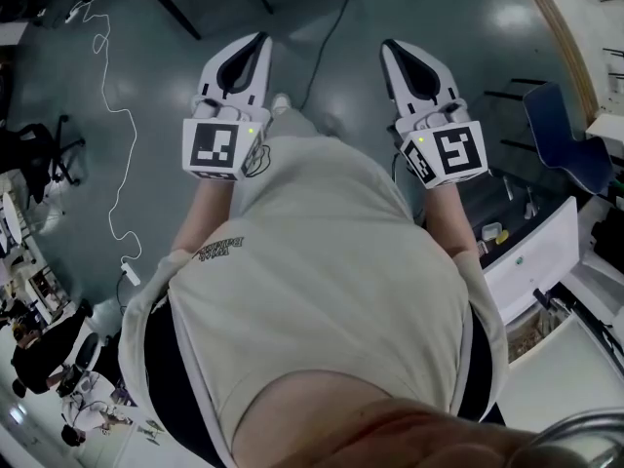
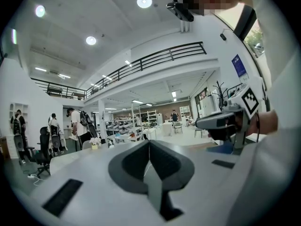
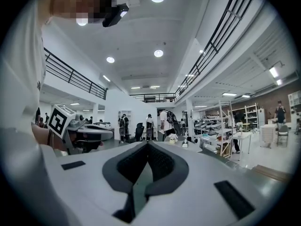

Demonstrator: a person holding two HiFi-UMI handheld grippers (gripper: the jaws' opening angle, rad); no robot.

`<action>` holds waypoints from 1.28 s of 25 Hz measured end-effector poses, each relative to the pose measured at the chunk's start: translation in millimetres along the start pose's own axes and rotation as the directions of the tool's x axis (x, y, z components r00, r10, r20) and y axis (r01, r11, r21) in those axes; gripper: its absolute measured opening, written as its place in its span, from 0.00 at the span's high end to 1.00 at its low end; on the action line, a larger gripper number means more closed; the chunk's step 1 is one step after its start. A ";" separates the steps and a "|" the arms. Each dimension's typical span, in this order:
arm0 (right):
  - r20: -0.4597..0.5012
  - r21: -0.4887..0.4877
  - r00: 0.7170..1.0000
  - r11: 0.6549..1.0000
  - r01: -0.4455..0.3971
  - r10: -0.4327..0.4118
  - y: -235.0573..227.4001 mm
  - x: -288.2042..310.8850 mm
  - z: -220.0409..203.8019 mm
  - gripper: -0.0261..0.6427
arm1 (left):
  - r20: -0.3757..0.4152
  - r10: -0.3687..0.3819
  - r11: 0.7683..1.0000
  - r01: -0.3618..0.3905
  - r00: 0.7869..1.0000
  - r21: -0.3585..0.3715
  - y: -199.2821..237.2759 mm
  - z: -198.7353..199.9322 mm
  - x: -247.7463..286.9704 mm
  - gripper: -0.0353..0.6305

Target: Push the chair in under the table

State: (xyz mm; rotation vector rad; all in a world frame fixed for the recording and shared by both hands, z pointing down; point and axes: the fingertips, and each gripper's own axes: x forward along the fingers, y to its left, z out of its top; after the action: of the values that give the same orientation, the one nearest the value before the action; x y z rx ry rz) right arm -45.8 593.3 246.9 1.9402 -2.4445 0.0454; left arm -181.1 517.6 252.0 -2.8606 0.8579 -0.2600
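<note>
A blue chair [image 1: 566, 140] stands on the grey floor at the right edge of the head view, apart from both grippers. Below it is a white table [image 1: 534, 258]. My left gripper [image 1: 259, 37] and right gripper [image 1: 388, 45] are held side by side in front of the person's torso, pointing away over bare floor. Both are shut with nothing between the jaws. The left gripper view shows its jaws [image 2: 149, 143] pressed together, with the right gripper [image 2: 220, 122] off to the right. In the right gripper view the jaws [image 3: 148, 144] meet too, and the left gripper [image 3: 92, 133] is at the left.
White and black cables [image 1: 117, 115] trail across the floor ahead and to the left. A black office chair [image 1: 44, 149] stands at the far left. People [image 3: 164, 121] and shelving [image 3: 235, 126] fill the far hall. Boxes [image 1: 531, 325] sit beside the white table.
</note>
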 end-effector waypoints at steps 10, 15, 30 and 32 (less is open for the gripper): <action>-0.002 -0.014 0.999 0.999 0.041 -0.041 -16.8 23.1 -13.9 0.95 | 0.018 -0.031 0.999 0.031 0.999 0.011 17.4 -13.1 35.1 0.93; -0.009 -0.030 0.997 0.997 0.076 -0.076 -38.2 48.4 -14.7 0.95 | 0.035 -0.064 0.998 0.064 0.997 0.008 34.2 -15.6 72.6 0.93; -0.086 -0.033 0.995 0.999 0.043 -0.046 -108.4 225.9 -4.1 0.95 | -0.009 -0.075 0.997 0.075 0.997 -0.001 165.6 -23.0 198.2 0.93; -0.093 -0.034 0.995 0.999 0.036 -0.039 -114.1 253.6 -0.8 0.95 | -0.016 -0.081 0.997 0.081 0.997 -0.005 185.0 -23.2 213.7 0.93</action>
State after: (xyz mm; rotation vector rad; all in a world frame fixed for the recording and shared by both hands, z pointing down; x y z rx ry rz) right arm 7.7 320.6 257.5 1.9239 -2.3354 0.0935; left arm -108.5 243.9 266.6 -2.9055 0.7470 -0.2912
